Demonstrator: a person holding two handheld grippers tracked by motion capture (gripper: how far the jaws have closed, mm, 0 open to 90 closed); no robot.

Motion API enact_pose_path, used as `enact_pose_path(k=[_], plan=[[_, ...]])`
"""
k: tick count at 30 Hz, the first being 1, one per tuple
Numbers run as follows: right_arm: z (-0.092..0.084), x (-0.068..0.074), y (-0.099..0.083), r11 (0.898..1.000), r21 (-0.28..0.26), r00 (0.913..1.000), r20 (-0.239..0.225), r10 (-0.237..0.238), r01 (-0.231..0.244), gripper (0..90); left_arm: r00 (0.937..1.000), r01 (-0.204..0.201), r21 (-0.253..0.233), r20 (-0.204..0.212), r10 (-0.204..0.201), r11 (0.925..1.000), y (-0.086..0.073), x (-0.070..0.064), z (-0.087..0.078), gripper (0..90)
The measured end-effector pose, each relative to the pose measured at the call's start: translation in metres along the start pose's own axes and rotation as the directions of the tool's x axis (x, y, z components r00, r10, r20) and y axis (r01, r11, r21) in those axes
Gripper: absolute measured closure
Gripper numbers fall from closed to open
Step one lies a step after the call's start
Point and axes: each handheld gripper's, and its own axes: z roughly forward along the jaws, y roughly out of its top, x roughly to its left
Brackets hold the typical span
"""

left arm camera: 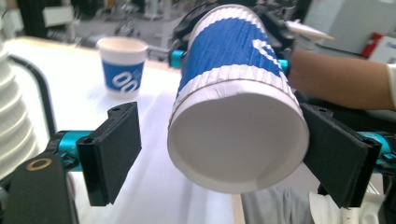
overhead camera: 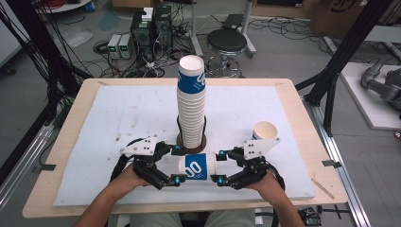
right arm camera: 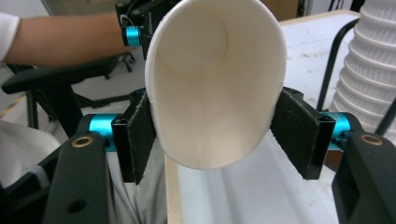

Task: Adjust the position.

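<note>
A blue-and-white paper cup [overhead camera: 196, 166] lies on its side in the air between my two grippers, near the table's front edge. My right gripper [overhead camera: 220, 166] is shut on its open mouth. In the right gripper view the pads [right arm camera: 138, 140] press the rim [right arm camera: 215, 84] into an oval. My left gripper [overhead camera: 177, 165] stands open around the cup's base [left arm camera: 238, 135]. In the left gripper view a clear gap shows between the left pad [left arm camera: 114, 154] and the cup.
A tall stack of the same cups [overhead camera: 191, 109] stands in a black wire holder just behind the grippers. A single upright cup [overhead camera: 264, 130] sits at the right on the white foam mat [overhead camera: 118, 118]. Beyond the table are a stool [overhead camera: 227, 41] and cables.
</note>
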Motion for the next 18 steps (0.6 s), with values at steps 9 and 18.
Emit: enact_pose_path(k=[9, 18], plan=[[-0.008, -0.001, 0.018, 0.995, 0.096, 0.9970, 0.062, -0.046, 0.039, 33.8, 0.9991, -0.027, 0.049, -0.031, 0.029, 0.9984, 0.014, -0.002, -0.015, 15.8], [0.003, 0.001, 0.051, 0.957, 0.265, 0.9886, 0.057, -0.139, 0.120, 33.7, 0.9977, -0.059, 0.129, -0.025, 0.063, 0.9899, 0.027, -0.004, -0.014, 15.8]])
